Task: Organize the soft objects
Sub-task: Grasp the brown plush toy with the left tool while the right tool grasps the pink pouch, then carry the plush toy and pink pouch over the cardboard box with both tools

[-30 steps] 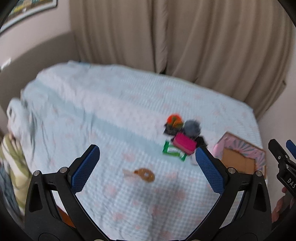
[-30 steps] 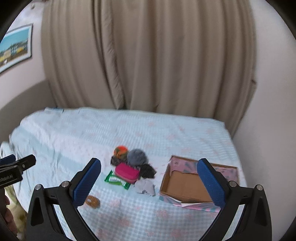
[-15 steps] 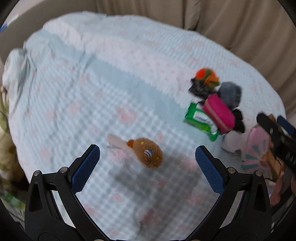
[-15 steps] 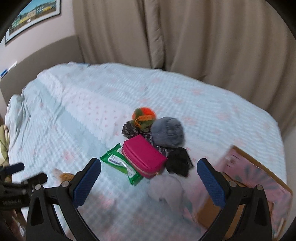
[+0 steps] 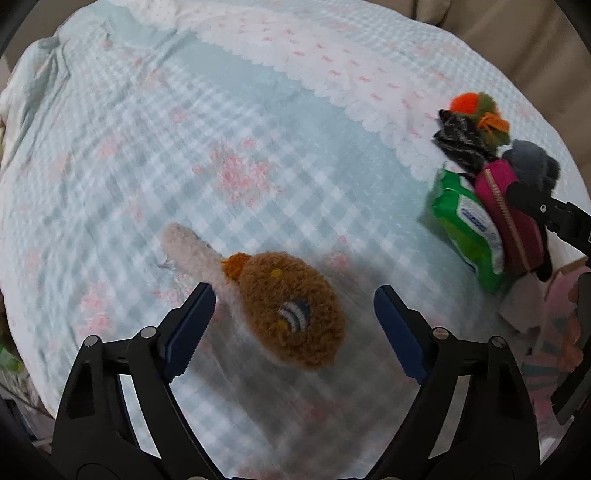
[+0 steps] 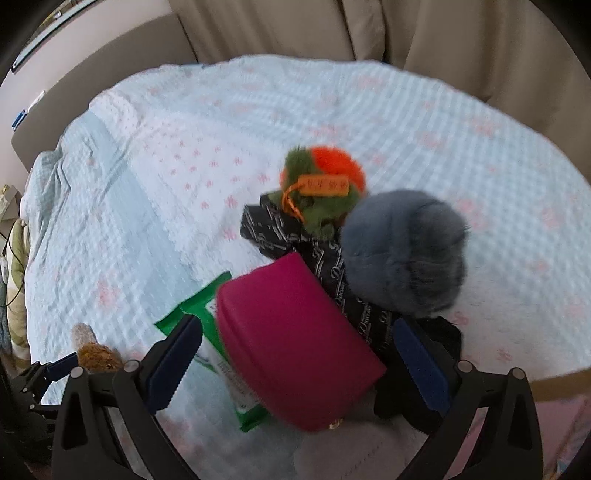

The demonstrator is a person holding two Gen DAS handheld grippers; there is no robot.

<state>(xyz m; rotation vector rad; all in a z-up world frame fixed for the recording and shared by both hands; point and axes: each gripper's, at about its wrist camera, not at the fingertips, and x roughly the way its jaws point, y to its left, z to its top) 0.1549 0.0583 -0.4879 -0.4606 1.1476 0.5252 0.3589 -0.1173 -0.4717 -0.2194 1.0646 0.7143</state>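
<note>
A brown plush toy [image 5: 290,308] with a cream handle lies on the blue checked bedspread [image 5: 221,147]. My left gripper [image 5: 293,330] is open, its fingers on either side of the toy. My right gripper [image 6: 297,363] is open around a magenta pouch [image 6: 291,341] that lies on a green wipes pack [image 6: 207,310]. Behind the pouch sit a grey fluffy ball [image 6: 404,251], an orange and green pompom [image 6: 323,184] and a black patterned cloth [image 6: 280,232]. The same pile shows at the right of the left wrist view [image 5: 495,206].
A pink cardboard box [image 6: 554,417] lies at the lower right, its edge also in the left wrist view [image 5: 554,306]. Beige curtains [image 6: 369,29] hang behind the bed. Pale cloth [image 6: 347,454] lies under the pouch. The bed's left edge [image 6: 22,236] drops off.
Both grippers have moved down and forward toward the bed. The left now straddles the brown plush; the right now straddles the magenta pouch. Both stay open.
</note>
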